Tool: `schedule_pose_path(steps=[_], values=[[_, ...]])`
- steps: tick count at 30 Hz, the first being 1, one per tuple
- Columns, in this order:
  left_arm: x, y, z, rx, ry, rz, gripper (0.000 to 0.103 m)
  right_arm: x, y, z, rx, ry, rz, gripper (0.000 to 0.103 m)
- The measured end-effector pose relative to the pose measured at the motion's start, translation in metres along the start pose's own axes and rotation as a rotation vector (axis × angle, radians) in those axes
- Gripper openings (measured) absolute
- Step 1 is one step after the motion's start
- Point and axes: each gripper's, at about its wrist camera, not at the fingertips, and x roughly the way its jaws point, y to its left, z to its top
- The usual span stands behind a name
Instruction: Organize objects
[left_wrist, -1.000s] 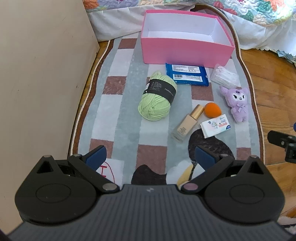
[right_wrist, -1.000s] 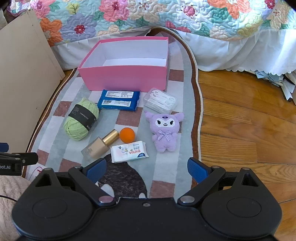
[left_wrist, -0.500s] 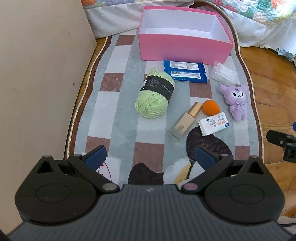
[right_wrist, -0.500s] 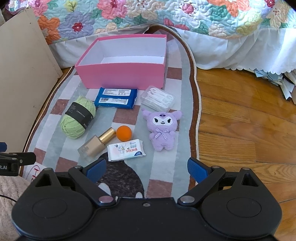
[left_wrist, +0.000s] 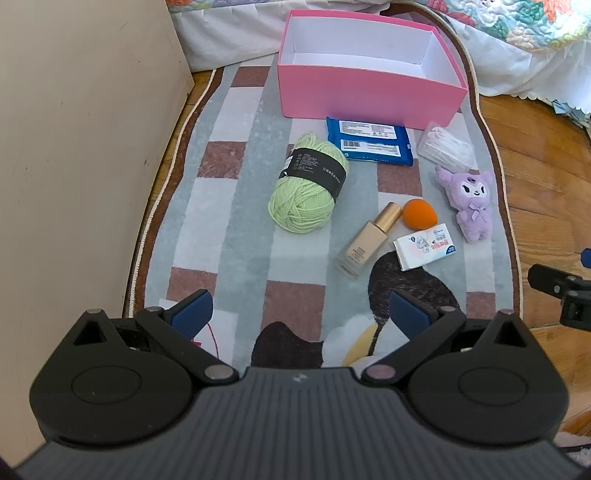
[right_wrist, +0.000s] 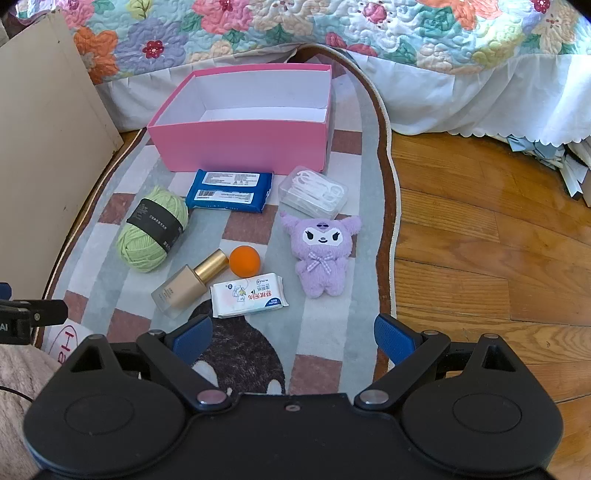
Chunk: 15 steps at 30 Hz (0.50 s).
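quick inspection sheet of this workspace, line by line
surface: rug on wood floor
job's things: pink box empty; yarn, blue pack, floss picks, plush, bottle, orange sponge, tissues all loose on the rug
clutter: papers by the bed
grippers: left claw open, empty; right claw open, empty
cables: thin black cable at lower left
surroundings: quilted bed, beige panel

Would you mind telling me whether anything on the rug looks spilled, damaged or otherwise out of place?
Nothing looks spilled or broken. The foundation bottle lies on its side with its gold cap on, and the other items sit loose on the rug in front of the empty pink box, as expected before sorting. Both grippers are open.
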Motion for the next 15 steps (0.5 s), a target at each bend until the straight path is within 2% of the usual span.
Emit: schedule_pose_path(steps=[15], values=[[-0.0012, -0.002, -0.0004, -0.01, 0.0, -0.004, 0.103, 0.0007, 0.0, -0.0012, 0.0, 0.001, -0.002, 0.097]])
